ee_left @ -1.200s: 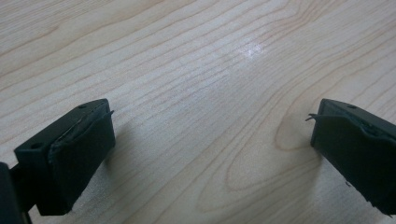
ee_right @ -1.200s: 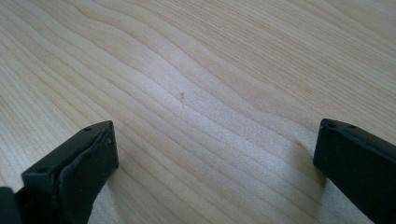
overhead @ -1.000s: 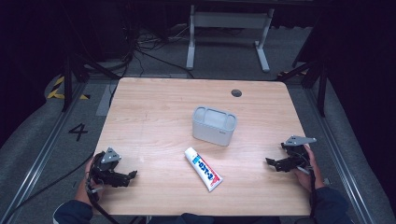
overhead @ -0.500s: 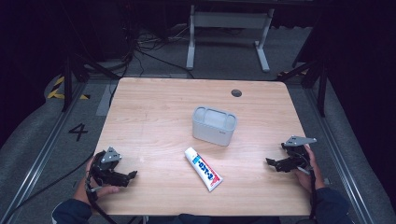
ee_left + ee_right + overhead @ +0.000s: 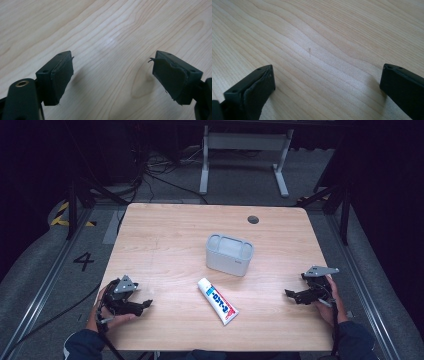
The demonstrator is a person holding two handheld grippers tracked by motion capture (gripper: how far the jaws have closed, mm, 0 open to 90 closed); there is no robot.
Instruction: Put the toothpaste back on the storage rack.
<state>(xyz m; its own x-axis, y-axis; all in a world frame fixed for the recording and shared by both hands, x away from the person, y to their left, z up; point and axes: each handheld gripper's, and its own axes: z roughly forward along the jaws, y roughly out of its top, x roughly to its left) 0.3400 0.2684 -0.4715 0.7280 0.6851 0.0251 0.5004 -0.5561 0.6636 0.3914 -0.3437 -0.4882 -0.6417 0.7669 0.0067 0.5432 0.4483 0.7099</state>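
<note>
Your left gripper (image 5: 142,304) rests low at the near left corner of the counter (image 5: 165,235), its jaws apart with only bare wood grain between them; they have just been closing a little, on nothing. Your right gripper (image 5: 292,294) sits at the near right edge, jaws spread wide over bare wood as well, pointing in toward the middle. Between the two, close to the near edge, lies the toothpaste tube (image 5: 217,301), flat on the counter and touching neither gripper. Its long axis runs on a diagonal, the white cap end toward the far left and the crimped end toward the near right. It lies to the right of your left gripper and to the left of your right one, about midway, the cap end nearer your left hand and the crimped end nearer your right. Just beyond the tube, toward the centre of the counter, stands a grey holder (image 5: 229,254), upright and open at the top; from above it looks empty, and the tube lies near it but apart.
</note>
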